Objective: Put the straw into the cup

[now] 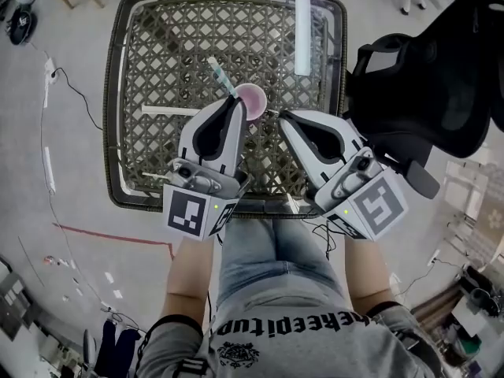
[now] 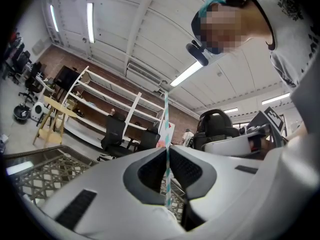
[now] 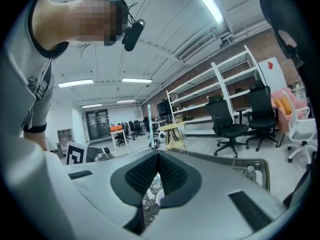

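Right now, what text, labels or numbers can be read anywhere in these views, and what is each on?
"hekeepitup": black print across the grey shirt; its start is unclear.
Emblem under that print: too small to read.
Red-and-white sign behind the straw: too blurred to read.
Square markers on the left gripper and right gripper: patterns only, no letters.

— What is the worktop [image 1: 157, 53] like?
— Square and dark-rimmed, a woven lattice under glass, standing on a grey floor [image 1: 71, 235].
— And on it?
— A pink cup [image 1: 253, 101], upright, about midway between the left and right edges, with pale streaks of light near the far right corner and the left edge
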